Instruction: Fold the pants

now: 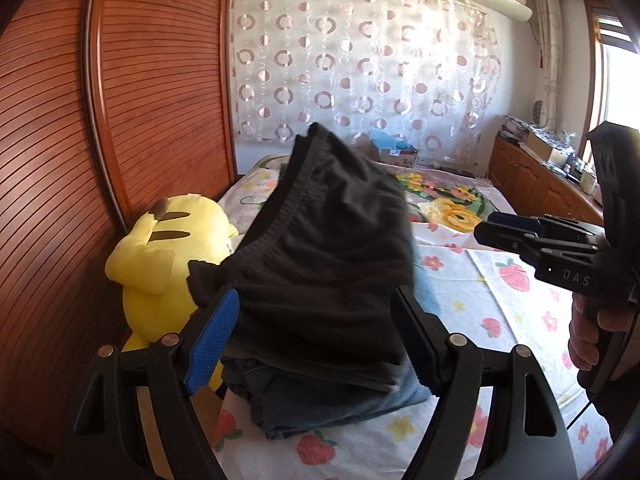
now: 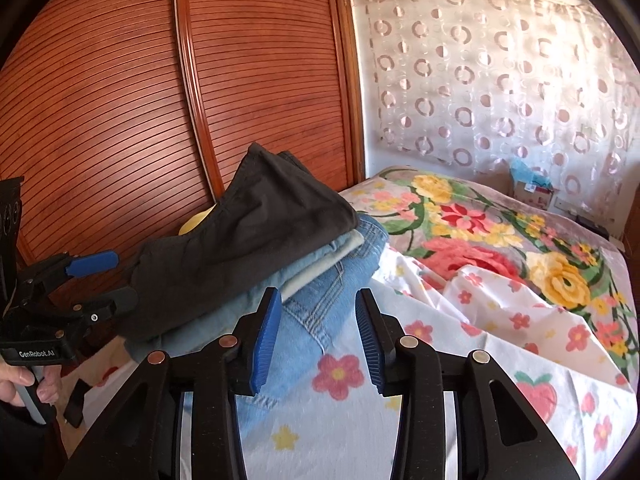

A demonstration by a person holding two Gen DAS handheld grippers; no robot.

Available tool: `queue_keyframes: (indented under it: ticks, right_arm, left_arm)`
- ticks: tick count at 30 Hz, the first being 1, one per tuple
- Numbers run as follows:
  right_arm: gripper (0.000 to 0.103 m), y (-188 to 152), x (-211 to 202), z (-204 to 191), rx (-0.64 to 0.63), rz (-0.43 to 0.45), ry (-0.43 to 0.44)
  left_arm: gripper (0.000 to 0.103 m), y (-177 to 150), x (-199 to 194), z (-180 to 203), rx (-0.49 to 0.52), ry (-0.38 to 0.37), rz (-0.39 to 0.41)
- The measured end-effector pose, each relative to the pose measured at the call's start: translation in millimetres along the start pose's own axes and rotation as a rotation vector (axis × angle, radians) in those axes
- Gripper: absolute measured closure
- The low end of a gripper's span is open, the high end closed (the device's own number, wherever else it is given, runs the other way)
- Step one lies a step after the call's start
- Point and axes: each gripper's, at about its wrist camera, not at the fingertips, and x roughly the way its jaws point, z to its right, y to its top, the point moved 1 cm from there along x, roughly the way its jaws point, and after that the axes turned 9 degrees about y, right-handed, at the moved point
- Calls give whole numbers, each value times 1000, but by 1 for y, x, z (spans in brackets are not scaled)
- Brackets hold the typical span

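Observation:
Folded black pants [image 1: 320,256] lie on top of a stack of folded blue jeans [image 1: 320,404] on the bed. In the right wrist view the black pants [image 2: 240,232] top the jeans [image 2: 320,292]. My left gripper [image 1: 316,336] is open, its fingers either side of the stack's near end. It shows at the left of the right wrist view [image 2: 108,280]. My right gripper [image 2: 316,328] is open and empty, just in front of the jeans' corner. It also shows at the right of the left wrist view [image 1: 488,228].
A yellow plush toy [image 1: 160,264] sits left of the stack against the slatted wooden wardrobe [image 1: 120,120]. The bed has a strawberry-print sheet [image 2: 480,380] and a floral blanket [image 2: 500,240]. A cardboard box [image 2: 532,192] stands at the far end. A wooden cabinet [image 1: 532,184] runs along the right.

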Motion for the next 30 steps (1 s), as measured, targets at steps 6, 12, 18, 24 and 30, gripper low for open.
queue_keyframes:
  ticks: [6, 12, 18, 24, 30]
  right_arm:
    - [60, -13, -27, -13, 11, 18, -36]
    - [58, -24, -54, -27, 23, 43, -63]
    - [56, -36, -85, -43, 34, 73, -102]
    - [49, -51, -117, -58, 53, 107, -156]
    - [42, -65, -148, -76, 77, 138, -218]
  left_arm:
    - [24, -1, -18, 11, 18, -37, 23]
    - [23, -3, -39, 23, 46, -71, 53]
    - [12, -3, -61, 36, 59, -102, 90]
    - [12, -2, -81, 55, 91, -143, 117]
    - [12, -3, -97, 77, 121, -179, 109]
